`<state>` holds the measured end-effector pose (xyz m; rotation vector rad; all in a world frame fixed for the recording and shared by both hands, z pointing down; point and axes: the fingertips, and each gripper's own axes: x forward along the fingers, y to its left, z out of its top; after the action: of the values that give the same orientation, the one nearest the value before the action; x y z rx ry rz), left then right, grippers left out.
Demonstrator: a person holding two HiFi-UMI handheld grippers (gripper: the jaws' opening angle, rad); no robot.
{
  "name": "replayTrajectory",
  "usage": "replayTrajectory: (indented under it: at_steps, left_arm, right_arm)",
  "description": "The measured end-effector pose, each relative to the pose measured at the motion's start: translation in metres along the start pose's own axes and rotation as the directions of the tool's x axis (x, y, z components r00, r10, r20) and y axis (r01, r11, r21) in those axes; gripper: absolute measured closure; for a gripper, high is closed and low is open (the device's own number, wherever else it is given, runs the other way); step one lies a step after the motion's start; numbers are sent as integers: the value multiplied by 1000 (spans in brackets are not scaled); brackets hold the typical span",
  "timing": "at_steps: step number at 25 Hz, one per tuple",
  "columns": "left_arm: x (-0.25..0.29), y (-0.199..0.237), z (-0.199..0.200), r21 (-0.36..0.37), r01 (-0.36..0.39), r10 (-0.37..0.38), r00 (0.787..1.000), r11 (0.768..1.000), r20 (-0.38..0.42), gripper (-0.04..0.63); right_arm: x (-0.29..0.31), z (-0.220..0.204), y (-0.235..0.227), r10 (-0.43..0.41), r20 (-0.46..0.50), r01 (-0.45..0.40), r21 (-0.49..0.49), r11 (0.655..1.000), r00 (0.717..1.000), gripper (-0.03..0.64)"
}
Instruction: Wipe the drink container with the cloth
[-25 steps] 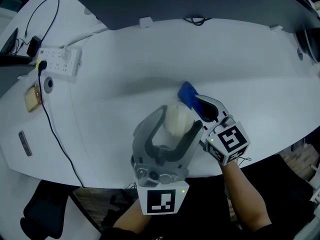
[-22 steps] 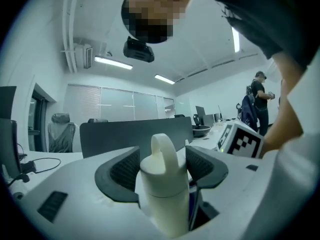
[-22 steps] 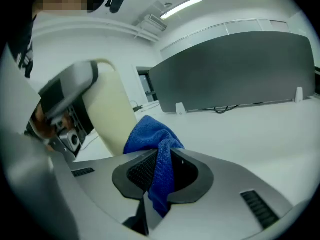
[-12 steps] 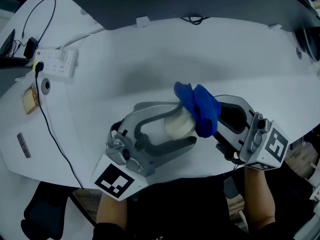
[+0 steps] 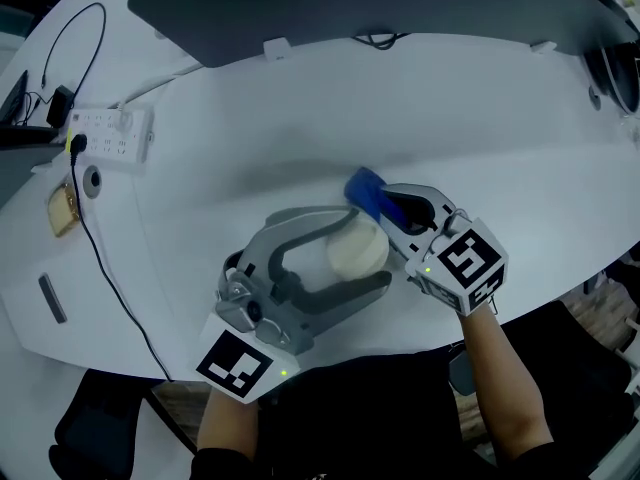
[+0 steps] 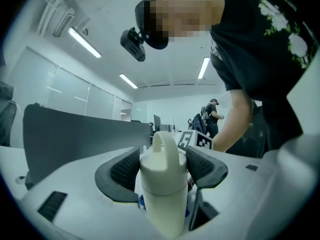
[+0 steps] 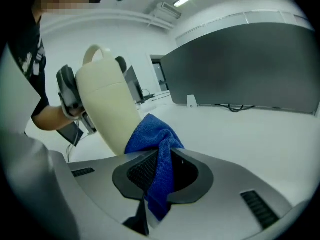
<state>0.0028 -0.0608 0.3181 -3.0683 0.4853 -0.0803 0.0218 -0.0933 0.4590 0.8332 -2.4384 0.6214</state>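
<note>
A cream drink container (image 5: 357, 251) with a loop handle is held off the white table (image 5: 500, 118), my left gripper (image 5: 365, 250) shut on its body. In the left gripper view the container (image 6: 162, 184) stands upright between the ribbed pads (image 6: 125, 169). My right gripper (image 5: 388, 213) is shut on a blue cloth (image 5: 365, 189), which touches the container's far right side. In the right gripper view the cloth (image 7: 152, 139) hangs from the jaws against the tilted container (image 7: 107, 104). A sliver of the cloth (image 6: 141, 201) shows behind the container's base.
A dark partition panel (image 5: 350, 3) runs along the table's far side. At the left lie a white power strip (image 5: 110, 128) with a black cable (image 5: 100, 258), a round grommet (image 5: 92, 180) and a small tan object (image 5: 62, 208). The table's near edge curves under my arms.
My left gripper has swung its body to the left while keeping the container. The right gripper drew back right with the cloth draped over the container, then returned close to its far right side.
</note>
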Motion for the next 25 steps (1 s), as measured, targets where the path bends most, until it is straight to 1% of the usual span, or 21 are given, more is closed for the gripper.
replayTrajectory:
  at_steps: [2,3,4,5,6,7,8,10,11,12,13,14,15,17,18,19,20,21,23,24,25]
  left_arm:
    - [-3,2,0,40,-90,91,996,995,-22,309]
    - [-5,2,0,71,-148,151,988,986,-36,286]
    - [-7,2,0,107,-212,219,975,971,-50,282]
    - [-8,2,1,141,-282,292,954,949,-61,282]
    - [-9,3,2,161,-351,365,929,923,-66,282]
    - [-8,3,3,158,-415,428,901,896,-66,282]
    - [-6,4,5,137,-470,481,874,872,-64,282]
    - [-2,8,5,81,-550,555,829,831,-65,282]
    - [-1,10,4,60,-576,579,813,816,-65,283]
    - [-1,12,4,47,-588,590,805,807,-62,288]
    - [0,13,4,44,-582,584,810,812,-54,313]
    - [1,12,5,48,-551,553,832,833,-42,313]
    - [2,9,4,54,-492,494,869,869,-28,313]
    - [3,2,3,62,-318,319,948,946,-5,313]
    - [2,1,3,57,-226,226,974,973,1,313]
    - [0,1,2,48,-143,143,990,989,5,313]
    - [-1,1,3,40,-77,76,997,996,7,313]
    - [-2,2,3,34,-30,30,1000,999,8,313]
    - [-1,3,5,26,8,-8,1000,1000,16,313]
    - [0,1,4,20,15,-15,1000,1000,20,313]
    - [1,-2,3,13,18,-18,1000,1000,21,313]
  right_arm:
    - [1,-1,2,-25,-20,24,-44,999,999,572]
    - [2,-2,2,-31,-21,30,-51,998,999,572]
    - [2,-2,2,-36,-18,35,-49,998,999,572]
    - [2,-1,2,-40,-14,40,-45,998,999,572]
    - [2,-1,1,-45,-10,45,-43,998,999,572]
    - [2,-1,1,-52,-7,52,-45,998,999,572]
    - [2,0,1,-61,-3,61,-48,997,998,572]
    - [3,-1,1,-79,0,79,-49,996,997,572]
    - [3,-1,2,-86,-1,86,-46,995,996,572]
    - [2,-1,2,-92,0,92,-40,995,996,572]
    - [-1,1,3,-97,8,97,-25,995,995,571]
    - [-5,4,2,-103,27,103,2,995,994,571]
    - [-13,9,0,-115,58,113,37,993,992,571]
    - [-33,23,-4,-144,145,130,101,986,979,571]
    - [-44,33,-4,-151,197,129,122,984,969,571]
    - [-56,44,-1,-147,256,116,132,984,956,571]
    - [-68,57,3,-129,321,90,135,987,938,571]
    - [-79,71,10,-98,390,51,130,990,916,571]
    - [-95,93,26,-16,500,-44,108,993,866,571]
    - [-96,98,32,19,525,-84,101,991,851,571]
    - [-93,97,36,37,528,-107,103,989,849,571]
